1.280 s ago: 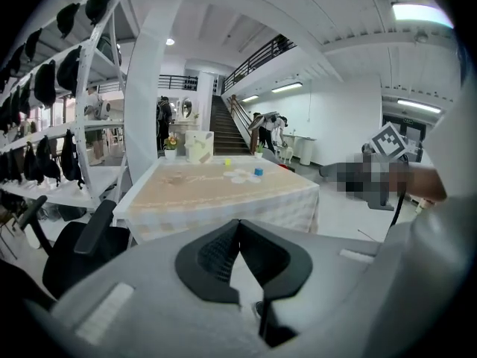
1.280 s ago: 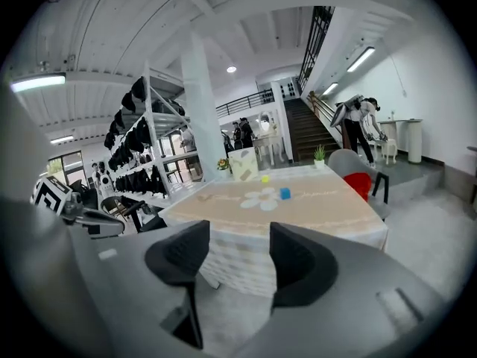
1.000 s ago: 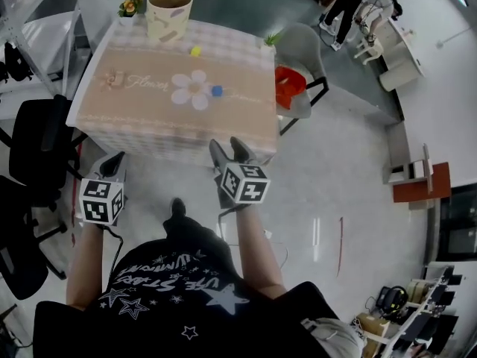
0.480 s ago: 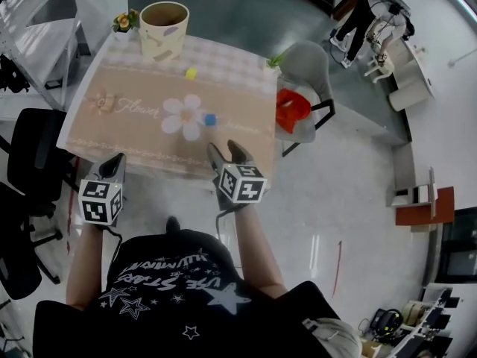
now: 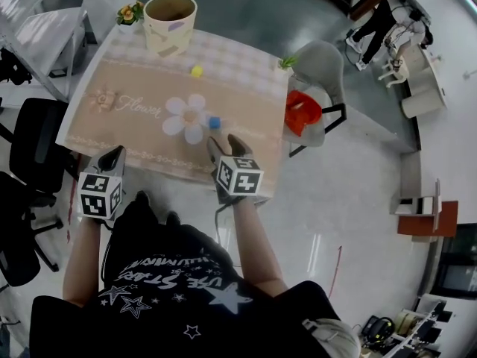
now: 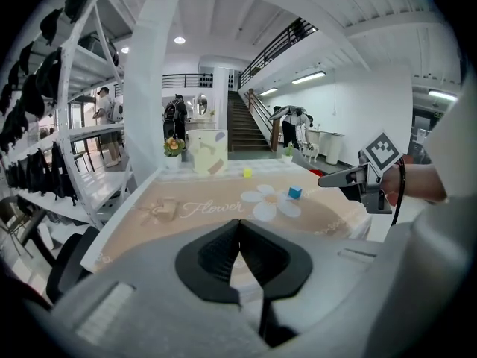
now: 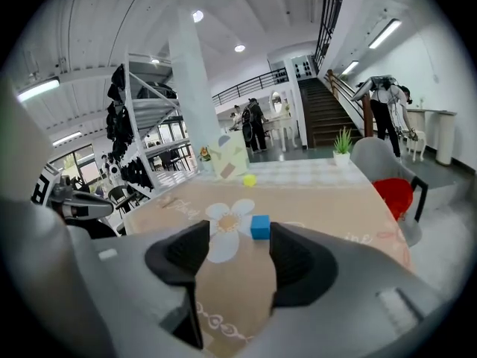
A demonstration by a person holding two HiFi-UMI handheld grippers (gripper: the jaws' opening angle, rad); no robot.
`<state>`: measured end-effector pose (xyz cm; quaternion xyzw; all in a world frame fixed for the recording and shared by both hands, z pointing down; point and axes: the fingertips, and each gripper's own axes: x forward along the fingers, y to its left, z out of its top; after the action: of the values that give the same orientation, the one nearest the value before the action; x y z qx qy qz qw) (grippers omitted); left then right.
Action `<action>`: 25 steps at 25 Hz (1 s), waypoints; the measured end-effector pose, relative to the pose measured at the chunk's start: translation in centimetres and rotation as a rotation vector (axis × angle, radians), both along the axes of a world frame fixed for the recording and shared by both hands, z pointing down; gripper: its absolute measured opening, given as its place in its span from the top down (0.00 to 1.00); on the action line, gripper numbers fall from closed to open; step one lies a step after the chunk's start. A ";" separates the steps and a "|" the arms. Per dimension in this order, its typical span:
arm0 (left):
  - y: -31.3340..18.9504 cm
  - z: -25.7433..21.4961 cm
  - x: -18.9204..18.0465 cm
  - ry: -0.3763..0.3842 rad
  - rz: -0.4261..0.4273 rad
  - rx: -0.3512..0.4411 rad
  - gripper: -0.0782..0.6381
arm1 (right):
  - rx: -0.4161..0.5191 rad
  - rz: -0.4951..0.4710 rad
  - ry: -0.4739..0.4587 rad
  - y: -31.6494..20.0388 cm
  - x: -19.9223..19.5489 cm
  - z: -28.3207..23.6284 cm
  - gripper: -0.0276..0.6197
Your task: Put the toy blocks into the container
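A small blue block [image 5: 215,122] lies on the table [image 5: 112,136] next to the cloth's white flower print. Farther back sits a yellow block [image 5: 197,71]. The cream container [image 5: 170,22] stands upright at the far edge, empty as far as I can see. My right gripper [image 5: 226,146] hovers open over the near table edge, and the blue block [image 7: 259,226] shows just beyond its jaws, apart from them. My left gripper [image 5: 112,159] is shut and empty at the near left edge [image 6: 238,226]; from it I see the blue block [image 6: 295,192] and container [image 6: 207,151].
A grey chair [image 5: 317,66] with a red thing [image 5: 302,112] on it stands at the table's right side. Black office chairs [image 5: 30,140] crowd the left. Small potted plants [image 5: 130,11] mark the far corners. A person [image 5: 380,21] stands far off.
The table has come closer: both grippers advanced to its near edge. The right gripper now reaches over the edge, nearer the blue block. The blocks have not moved.
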<state>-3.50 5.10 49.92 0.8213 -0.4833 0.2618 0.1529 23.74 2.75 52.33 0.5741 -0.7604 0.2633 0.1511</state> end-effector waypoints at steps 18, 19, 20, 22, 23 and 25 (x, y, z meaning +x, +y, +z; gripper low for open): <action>-9.1 1.1 -1.5 0.032 0.047 -0.033 0.88 | -0.152 0.065 0.161 -6.2 -0.2 4.9 0.56; -9.7 1.1 -1.6 0.037 0.053 -0.035 0.88 | -0.166 0.069 0.183 -6.4 -0.1 5.2 0.56; -10.2 1.2 -1.7 0.040 0.059 -0.039 0.88 | -0.181 0.072 0.203 -6.5 0.0 5.5 0.56; -11.3 1.5 -2.1 0.041 0.070 -0.045 0.88 | -0.209 0.077 0.225 -6.9 -0.2 6.0 0.56; -11.9 1.5 -2.2 0.042 0.074 -0.046 0.88 | -0.221 0.081 0.231 -7.1 -0.2 6.3 0.56; -12.7 1.6 -2.4 0.048 0.084 -0.047 0.88 | -0.235 0.095 0.248 -7.3 -0.1 6.7 0.61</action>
<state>-5.94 -7.64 51.52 0.8430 -0.4384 0.2597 0.1726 23.64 -4.55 59.04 0.6158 -0.6719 0.2846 0.2972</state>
